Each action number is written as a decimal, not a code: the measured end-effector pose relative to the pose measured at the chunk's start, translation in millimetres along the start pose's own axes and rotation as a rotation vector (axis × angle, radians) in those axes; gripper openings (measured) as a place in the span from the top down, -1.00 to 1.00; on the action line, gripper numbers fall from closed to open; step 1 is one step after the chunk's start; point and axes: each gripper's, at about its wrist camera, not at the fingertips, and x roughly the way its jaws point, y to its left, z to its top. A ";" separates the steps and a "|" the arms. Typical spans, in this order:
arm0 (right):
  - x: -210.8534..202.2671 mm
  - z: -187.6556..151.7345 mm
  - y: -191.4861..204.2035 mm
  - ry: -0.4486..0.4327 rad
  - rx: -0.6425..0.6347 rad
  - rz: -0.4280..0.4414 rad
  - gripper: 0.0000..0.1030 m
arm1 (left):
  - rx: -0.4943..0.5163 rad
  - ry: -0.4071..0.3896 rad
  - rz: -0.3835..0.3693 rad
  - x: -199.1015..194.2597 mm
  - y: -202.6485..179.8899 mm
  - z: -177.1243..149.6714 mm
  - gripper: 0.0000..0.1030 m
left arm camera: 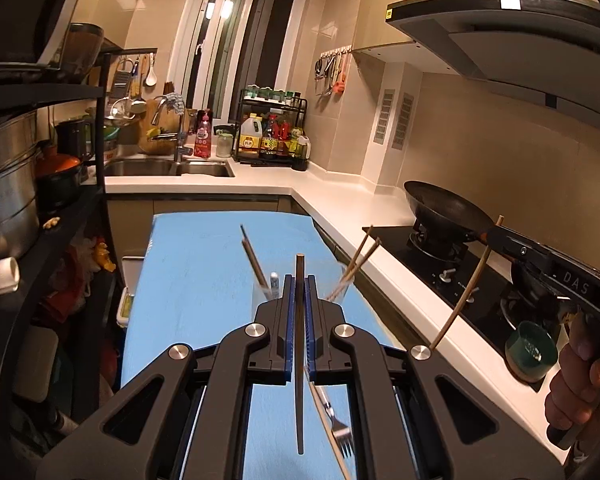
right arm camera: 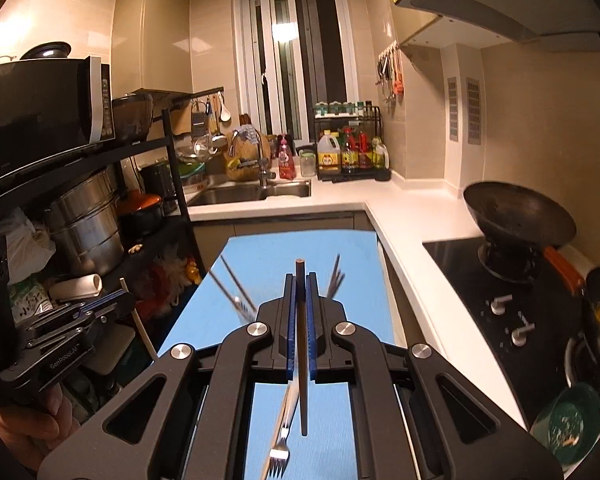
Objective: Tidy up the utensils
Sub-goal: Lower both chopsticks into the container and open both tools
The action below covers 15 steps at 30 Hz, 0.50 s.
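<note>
Nearest the lens, saw the left hand-held gripper [left arm camera: 300, 280] closed tight on a chopstick [left arm camera: 300, 340], pinched between the blue pads [left arm camera: 288, 320] and standing on end, its top poking above the fingertips and its lower end hanging free above the table [left arm camera: 204, 264]. Found the right hand-held gripper [right arm camera: 300, 278] closed the same way on a second chopstick [right arm camera: 301, 360], also upright, with both ends clear of the pads. Confirmed each grip from the other side: pale stick slanting down from the right tool in the left view, pale stick dropping from the left tool in the right view. Saw a hand [left arm camera: 580, 384] wrapped round the right handle and another hand [right arm camera: 32, 420] round the left one. Noted a fork [left arm camera: 340, 432] lying flat on the blue table under both tools, tines toward the camera. Just beyond the fingertips, made out a blurred clear cup [left arm camera: 266, 292] on the table, with more chopsticks [left arm camera: 360, 252] fanning out of it to left and right; could not tell how many. Off to the right, spotted a wok [left arm camera: 444, 208] on the stove [left arm camera: 440, 264] and a green bowl [left arm camera: 532, 350] near the front edge. Farther back, picked out the sink [left arm camera: 168, 168] and bottles under the window, and steel pots [left arm camera: 4, 184] on the left shelf.
</note>
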 end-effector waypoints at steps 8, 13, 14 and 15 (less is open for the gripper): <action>38.1 44.3 11.1 -0.059 -0.012 0.031 0.91 | 0.057 -0.051 -0.010 27.4 -14.3 56.7 0.91; 56.2 67.8 20.1 -0.138 -0.058 0.010 0.91 | 0.097 -0.120 -0.021 43.6 -24.4 95.2 0.91; 59.3 70.9 18.9 -0.147 -0.054 0.015 0.91 | 0.100 -0.130 -0.019 47.9 -25.5 101.6 0.91; 62.6 73.7 17.6 -0.160 -0.051 0.019 0.91 | 0.104 -0.142 -0.019 51.9 -26.7 107.3 0.91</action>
